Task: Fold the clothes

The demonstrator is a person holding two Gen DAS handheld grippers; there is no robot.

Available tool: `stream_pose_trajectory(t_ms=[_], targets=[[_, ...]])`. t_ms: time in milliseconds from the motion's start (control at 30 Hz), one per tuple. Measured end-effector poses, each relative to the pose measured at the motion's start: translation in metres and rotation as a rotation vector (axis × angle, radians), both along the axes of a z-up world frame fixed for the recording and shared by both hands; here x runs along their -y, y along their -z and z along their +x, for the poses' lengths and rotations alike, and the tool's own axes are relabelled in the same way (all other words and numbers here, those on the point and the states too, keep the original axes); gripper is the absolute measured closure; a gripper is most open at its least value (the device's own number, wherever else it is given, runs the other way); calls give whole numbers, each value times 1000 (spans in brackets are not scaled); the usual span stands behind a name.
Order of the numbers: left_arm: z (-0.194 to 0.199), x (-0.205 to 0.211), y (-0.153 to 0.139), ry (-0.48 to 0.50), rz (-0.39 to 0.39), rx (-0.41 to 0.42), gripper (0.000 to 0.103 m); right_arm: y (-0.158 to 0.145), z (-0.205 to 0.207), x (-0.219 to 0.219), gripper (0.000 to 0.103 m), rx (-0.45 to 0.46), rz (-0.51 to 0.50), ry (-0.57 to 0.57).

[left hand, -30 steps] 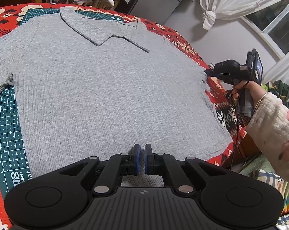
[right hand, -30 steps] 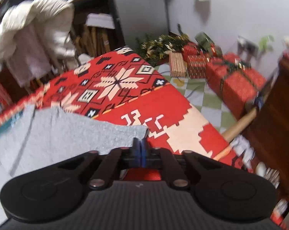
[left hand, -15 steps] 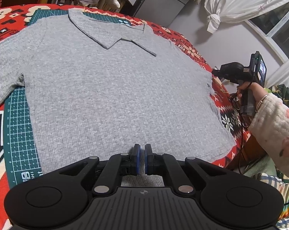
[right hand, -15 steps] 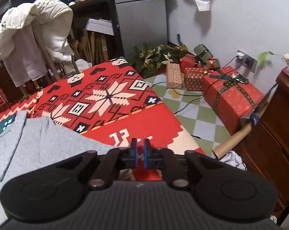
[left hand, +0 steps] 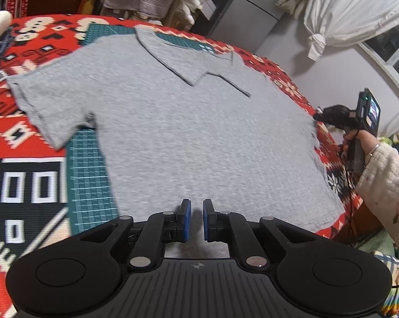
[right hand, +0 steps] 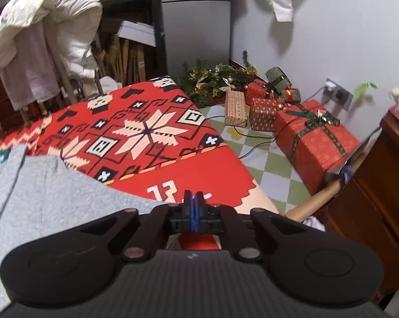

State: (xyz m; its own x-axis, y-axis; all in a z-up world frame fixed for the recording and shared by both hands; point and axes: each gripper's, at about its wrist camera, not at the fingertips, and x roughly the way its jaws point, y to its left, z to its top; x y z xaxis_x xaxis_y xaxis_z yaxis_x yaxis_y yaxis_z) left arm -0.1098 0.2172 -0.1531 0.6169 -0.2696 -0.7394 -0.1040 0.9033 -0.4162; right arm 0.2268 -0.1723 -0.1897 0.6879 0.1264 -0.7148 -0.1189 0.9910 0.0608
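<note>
One grey polo shirt (left hand: 188, 137) lies spread flat, front up, on a green cutting mat (left hand: 90, 182) that sits on a red patterned blanket (left hand: 22, 164); we note the collar at the far end, one short sleeve stretched out over the blanket on the left, and the hem nearest the left wrist camera. We see the left gripper (left hand: 194, 218) low over the hem, its blue-padded fingers (left hand: 184, 218) slightly parted with a narrow gap between them and grey cloth showing below that gap; we cannot tell whether the pads touch the fabric. In the left wrist view, the right gripper (left hand: 331, 115) is at the shirt's right edge, about level with the sleeve on that side, held by a hand (left hand: 358, 139) coming out of a fluffy white sleeve (left hand: 384, 175) with a bracelet at the wrist. From the right wrist camera, we see its blue pads pressed together (right hand: 193, 212) with no gap, over the red blanket just beside the grey fabric's edge; whether a bit of shirt is caught between them is hidden by the gripper body, so we cannot tell. Grey cloth (right hand: 40, 190) fills the lower left of that view. Beyond the blanket's edge we record a checked floor (right hand: 268, 164), wrapped red gift boxes (right hand: 315, 137) with green ribbon, a tinsel garland (right hand: 218, 79), and a white padded coat (right hand: 53, 31) draped over a rack. The left view is somewhat motion-blurred.
</note>
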Motion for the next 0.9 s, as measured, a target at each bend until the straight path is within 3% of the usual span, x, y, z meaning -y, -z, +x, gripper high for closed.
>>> stream_pose_trajectory(t_ms=[300, 367, 433, 500, 700, 900], targets=[[-20, -36, -15, -87, 55, 14, 95, -26, -21, 21, 95, 43, 122, 47], [-24, -45, -21, -108, 78, 26, 89, -40, -36, 22, 91, 69, 146, 21], [-26, -55, -28, -130, 115, 36, 84, -54, -58, 17, 88, 97, 159, -35], [-27, -66, -34, -153, 156, 44, 83, -64, -80, 8, 69, 114, 160, -84], [-20, -93, -42, -208, 258, 66, 77, -69, -145, -42, 61, 110, 160, -281], [4, -123, -39, -302, 236, 65, 73, -64, -196, -105, 44, 140, 114, -427]])
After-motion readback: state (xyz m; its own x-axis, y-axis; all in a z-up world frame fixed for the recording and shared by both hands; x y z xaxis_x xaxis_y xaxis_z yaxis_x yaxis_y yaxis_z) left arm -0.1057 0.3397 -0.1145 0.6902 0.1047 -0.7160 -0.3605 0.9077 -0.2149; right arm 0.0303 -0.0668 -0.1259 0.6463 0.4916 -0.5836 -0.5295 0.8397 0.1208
